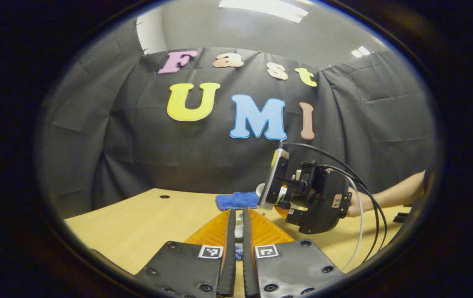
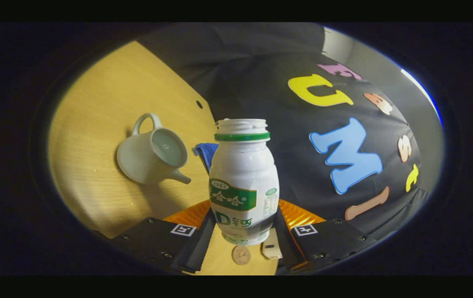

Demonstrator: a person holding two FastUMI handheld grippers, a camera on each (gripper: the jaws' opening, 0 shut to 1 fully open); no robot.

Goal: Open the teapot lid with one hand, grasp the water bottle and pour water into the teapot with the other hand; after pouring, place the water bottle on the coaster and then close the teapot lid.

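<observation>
In the left gripper view, my left gripper (image 1: 239,225) is nearly pressed together, pinching something small and pale I cannot identify; bare wooden counter (image 1: 137,215) stretches left.

In the right gripper view, my right gripper (image 2: 242,225) pinches the smooth white water bottle (image 2: 243,182), tilted beside the lidless rounded ceramic teapot (image 2: 151,155).

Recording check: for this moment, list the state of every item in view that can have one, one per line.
Teapot: lid off, mouth open, standing on the table.
Water bottle: uncapped, clamped in the right gripper, tilted in the left gripper view.
Left gripper: nearly shut on a small pale object, likely the lid.
Blue cloth: lying on the table.
</observation>
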